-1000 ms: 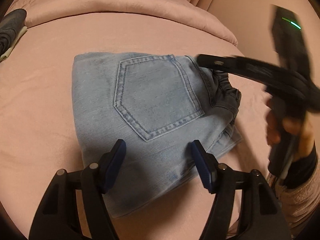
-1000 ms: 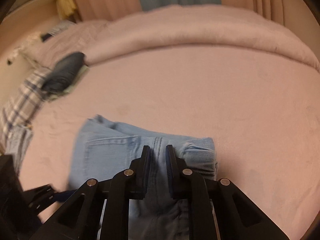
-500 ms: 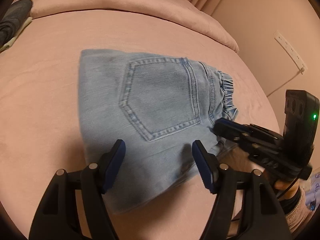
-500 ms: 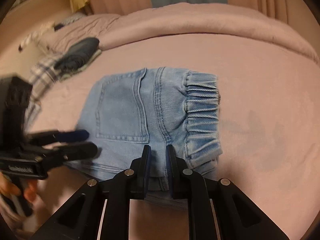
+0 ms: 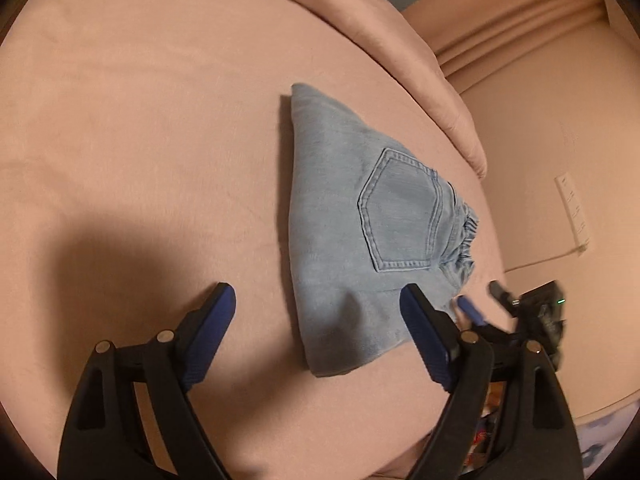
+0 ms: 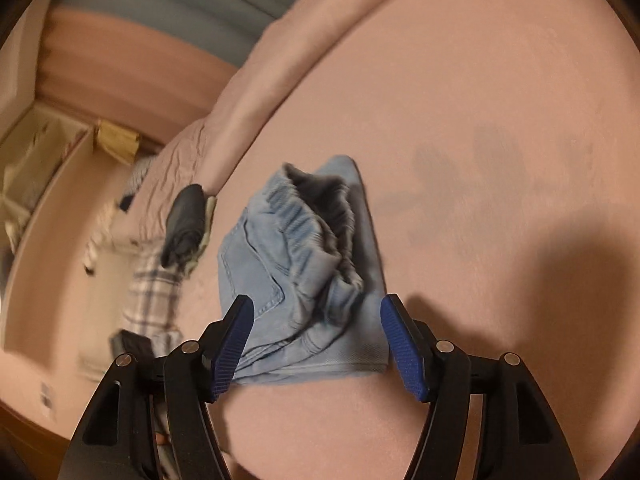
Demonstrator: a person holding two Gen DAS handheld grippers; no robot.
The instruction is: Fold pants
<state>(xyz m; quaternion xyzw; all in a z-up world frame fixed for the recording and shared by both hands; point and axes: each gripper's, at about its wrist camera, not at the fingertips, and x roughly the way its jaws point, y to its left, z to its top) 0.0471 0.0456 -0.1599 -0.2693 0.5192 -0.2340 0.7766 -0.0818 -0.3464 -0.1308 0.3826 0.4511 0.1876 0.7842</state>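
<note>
We are looking at the pants, light blue jeans, lying folded into a compact bundle on the pink bed, back pocket facing up and the elastic waistband bunched at one end. We are holding the left gripper with its jaws spread wide, grasping nothing, hovering just above the near edge of the bundle; one blue pad sits over bare bedding, the other over the denim corner. We are holding the right gripper released as well, jaws wide apart and empty, straddling the waistband end from just beside it without clamping any cloth. Judging by how things lie, we are near the end of the task: the legs appear doubled under the seat and the stack reads as a tidy packet. What is left, in our judgement, is small: the waistband is gaping open and a lower layer is sticking out at the near corner, so a light press or tuck may be all that is needed. A dark folded garment is resting farther up the bed, well apart.
</note>
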